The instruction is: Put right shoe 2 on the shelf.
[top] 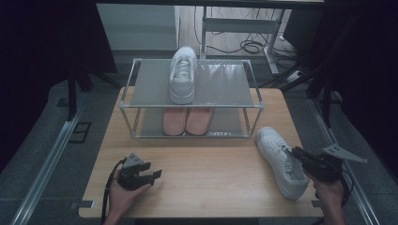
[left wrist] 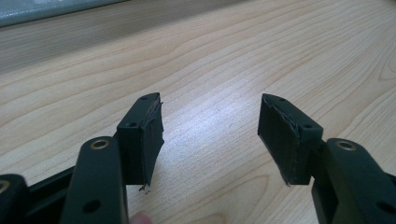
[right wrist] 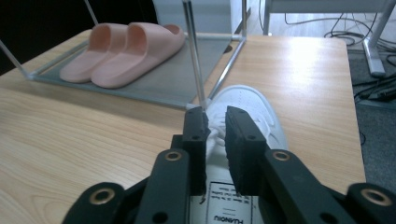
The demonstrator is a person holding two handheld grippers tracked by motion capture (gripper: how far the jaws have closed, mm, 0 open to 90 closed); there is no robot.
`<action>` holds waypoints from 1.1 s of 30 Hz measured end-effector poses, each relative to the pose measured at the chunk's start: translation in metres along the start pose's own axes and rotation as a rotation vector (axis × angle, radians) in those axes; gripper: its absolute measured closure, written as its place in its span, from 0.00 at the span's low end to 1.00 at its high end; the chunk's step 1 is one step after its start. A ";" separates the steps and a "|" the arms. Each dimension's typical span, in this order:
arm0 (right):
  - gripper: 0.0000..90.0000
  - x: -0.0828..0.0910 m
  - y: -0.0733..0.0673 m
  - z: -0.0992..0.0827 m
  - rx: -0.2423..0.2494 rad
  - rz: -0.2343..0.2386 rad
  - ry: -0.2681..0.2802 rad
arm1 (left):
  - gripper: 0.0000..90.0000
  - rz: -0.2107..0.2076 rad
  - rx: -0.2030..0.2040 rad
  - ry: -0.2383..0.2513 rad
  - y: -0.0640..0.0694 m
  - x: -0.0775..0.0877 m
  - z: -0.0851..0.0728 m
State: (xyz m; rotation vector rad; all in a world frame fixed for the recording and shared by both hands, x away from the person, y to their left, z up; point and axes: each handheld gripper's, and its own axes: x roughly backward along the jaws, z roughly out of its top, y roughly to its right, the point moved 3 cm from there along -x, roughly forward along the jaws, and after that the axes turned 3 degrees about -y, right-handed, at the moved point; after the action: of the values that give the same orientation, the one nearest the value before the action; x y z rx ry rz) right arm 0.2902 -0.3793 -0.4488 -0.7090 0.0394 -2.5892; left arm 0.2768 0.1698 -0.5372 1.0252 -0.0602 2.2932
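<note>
A white sneaker [top: 278,158] lies on the wooden table [top: 211,183] at the right, toe towards the rack. My right gripper [top: 294,151] hovers over its opening; in the right gripper view the gripper [right wrist: 215,116] has its jaws a narrow gap apart above the sneaker [right wrist: 250,105], with nothing pressed between the pads. A second white sneaker [top: 183,75] stands on the top shelf of the metal rack [top: 225,86]. My left gripper [top: 156,175] rests at the front left of the table, and the left gripper view shows this gripper [left wrist: 210,119] wide open over bare wood.
A pair of pink slippers [top: 187,121] sits on the rack's lower shelf [right wrist: 154,81]. Thin metal rack posts [right wrist: 194,56] rise just beyond the sneaker's toe. Cables and desk legs lie on the floor behind the table.
</note>
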 end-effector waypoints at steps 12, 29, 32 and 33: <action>0.74 -0.013 0.019 -0.011 -0.028 -0.009 -0.027 | 0.45 -0.001 0.002 -0.003 0.000 -0.001 0.000; 0.68 -0.023 0.027 -0.026 -0.008 -0.072 -0.102 | 0.45 0.000 -0.001 -0.004 0.000 -0.001 0.000; 0.68 -0.025 0.028 -0.027 -0.015 -0.074 -0.105 | 0.45 0.000 -0.001 -0.005 0.000 -0.001 0.000; 0.67 -0.028 0.028 -0.027 -0.014 -0.075 -0.109 | 0.45 0.000 0.000 -0.003 0.000 -0.002 0.000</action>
State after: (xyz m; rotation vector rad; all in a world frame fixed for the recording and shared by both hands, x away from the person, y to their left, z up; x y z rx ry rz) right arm 0.3101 -0.3951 -0.4896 -0.8708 -0.0033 -2.6183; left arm 0.2772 0.1690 -0.5386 1.0283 -0.0616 2.2915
